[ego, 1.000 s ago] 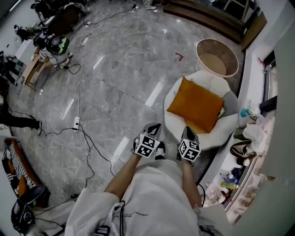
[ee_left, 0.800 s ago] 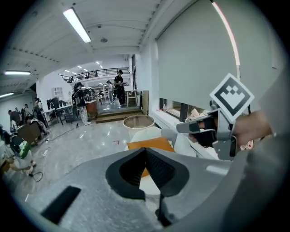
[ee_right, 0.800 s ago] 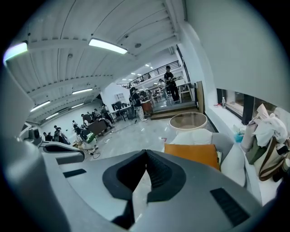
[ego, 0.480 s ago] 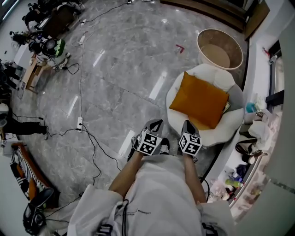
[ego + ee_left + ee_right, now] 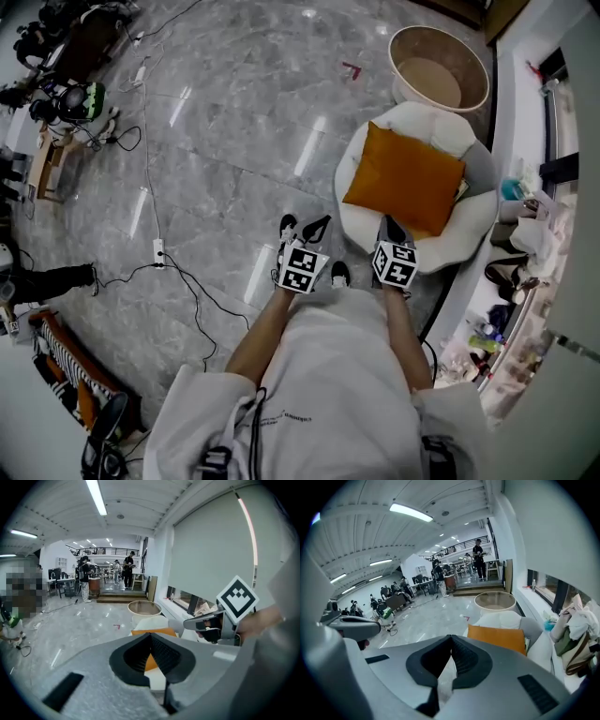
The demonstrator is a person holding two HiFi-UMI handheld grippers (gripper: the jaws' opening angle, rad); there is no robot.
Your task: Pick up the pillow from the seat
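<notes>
Both the left gripper (image 5: 309, 232) and right gripper (image 5: 389, 226), closed and empty, hang near the orange pillow (image 5: 405, 180), seemingly not touching.

Bright, even light from ceiling tube lamps (image 5: 96, 496); glare streaks the glossy floor (image 5: 225, 141) left of the seat (image 5: 473, 239). The 2 gripper views bulge, corners dark.

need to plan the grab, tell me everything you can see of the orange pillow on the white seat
The pillow is a plump, square cushion in plain burnt-orange fabric that looks soft, with no pattern visible. It rests face up and a little tilted, turned corner-wise in the head view, and covers much of the rounded white seat. Only the seat appears to touch it. Its underside is hidden.
</notes>
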